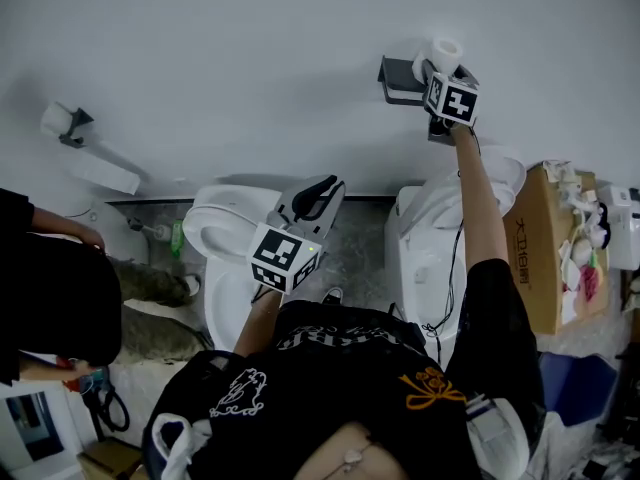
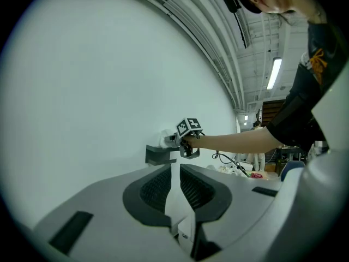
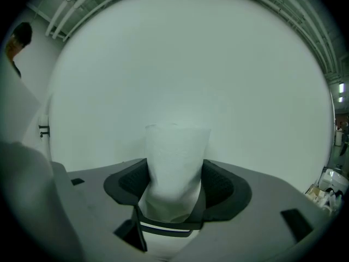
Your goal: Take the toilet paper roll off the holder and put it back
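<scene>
While raised toward the far white wall (image 1: 250,48), clamps the toilet paper roll (image 3: 177,157) in the right gripper (image 1: 438,66), with jaws pressed on both sides of the soft paper and pinching it narrower low down. Shows that roll standing on end between the pads, just right of the dark holder (image 1: 398,78) fixed to the wall, off it and close beside it; cannot tell whether touching.

Has the left gripper (image 1: 320,193) lower, nearer and further left, aimed at the wall, with jaws drawn almost together, only a thin slit between the pads and nothing in it.

On the floor under the left gripper: a white toilet (image 1: 215,223). Further right: a cardboard box (image 1: 535,248). Far left on the wall: a second holder with a roll (image 1: 60,118). At the left edge: another person (image 1: 50,298) in dark clothing.
</scene>
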